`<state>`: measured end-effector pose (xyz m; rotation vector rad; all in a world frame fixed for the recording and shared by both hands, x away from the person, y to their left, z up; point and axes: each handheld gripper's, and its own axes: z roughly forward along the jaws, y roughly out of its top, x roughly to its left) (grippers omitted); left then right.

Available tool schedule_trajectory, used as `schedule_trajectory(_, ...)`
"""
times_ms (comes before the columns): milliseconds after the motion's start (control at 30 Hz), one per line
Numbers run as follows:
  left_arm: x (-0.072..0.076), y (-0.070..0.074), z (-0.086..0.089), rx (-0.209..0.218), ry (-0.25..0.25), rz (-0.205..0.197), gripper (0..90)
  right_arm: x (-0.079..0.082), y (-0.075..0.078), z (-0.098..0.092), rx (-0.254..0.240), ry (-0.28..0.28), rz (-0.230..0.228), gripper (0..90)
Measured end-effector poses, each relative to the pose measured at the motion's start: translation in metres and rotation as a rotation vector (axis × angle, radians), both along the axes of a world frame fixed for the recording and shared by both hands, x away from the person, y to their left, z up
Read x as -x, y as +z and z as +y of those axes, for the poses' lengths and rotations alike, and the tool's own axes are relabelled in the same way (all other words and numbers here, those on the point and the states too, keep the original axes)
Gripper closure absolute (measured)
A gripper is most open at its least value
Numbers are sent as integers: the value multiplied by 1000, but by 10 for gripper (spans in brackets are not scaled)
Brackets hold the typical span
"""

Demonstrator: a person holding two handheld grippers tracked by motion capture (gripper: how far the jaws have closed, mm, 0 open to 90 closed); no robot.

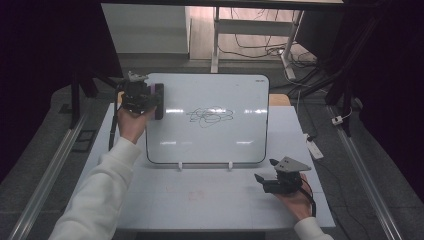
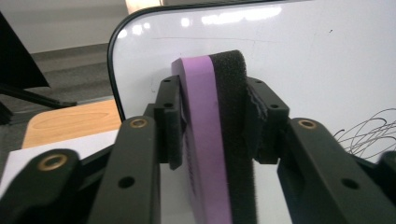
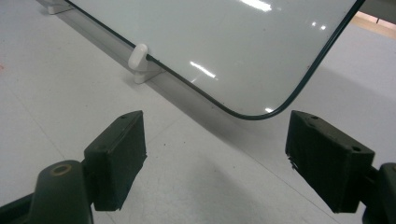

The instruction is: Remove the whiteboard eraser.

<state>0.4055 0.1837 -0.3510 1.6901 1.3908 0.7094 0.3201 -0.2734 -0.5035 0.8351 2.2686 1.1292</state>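
Note:
A whiteboard [image 1: 210, 140] leans on small white feet in the middle of the table, with a black scribble [image 1: 210, 116] near its centre. At the board's upper left, my left gripper [image 1: 159, 102] is shut on an eraser [image 2: 212, 140] with a purple back and a black foam face; the pads press it from both sides. The foam face lies against the whiteboard [image 2: 303, 56], left of the scribble [image 2: 369, 135]. My right gripper [image 1: 265, 170] stands open over the table below the board's lower right corner [image 3: 261, 112], with nothing between its fingers [image 3: 116, 154].
The table is covered by a white mat [image 1: 210, 200]. A white foot [image 3: 138, 60] props the board's lower edge near the right gripper. A wooden surface [image 2: 70, 123] shows behind the board's left side. Cables and table legs lie on the floor beyond.

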Motion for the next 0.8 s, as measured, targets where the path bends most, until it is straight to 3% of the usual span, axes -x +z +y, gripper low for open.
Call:
schedule_trajectory(267, 15, 7, 2, -26, 5, -29, 643, 1, 1, -1, -6, -5, -8, 201)
schedule_trajectory(433, 35, 9, 1, -30, -34, -60, 643, 1, 2, 1, -8, 0, -17, 202)
schedule_trajectory(800, 67, -10, -2, 24, -142, -66, 642, 4, 7, 9, -33, 18, -19, 205)
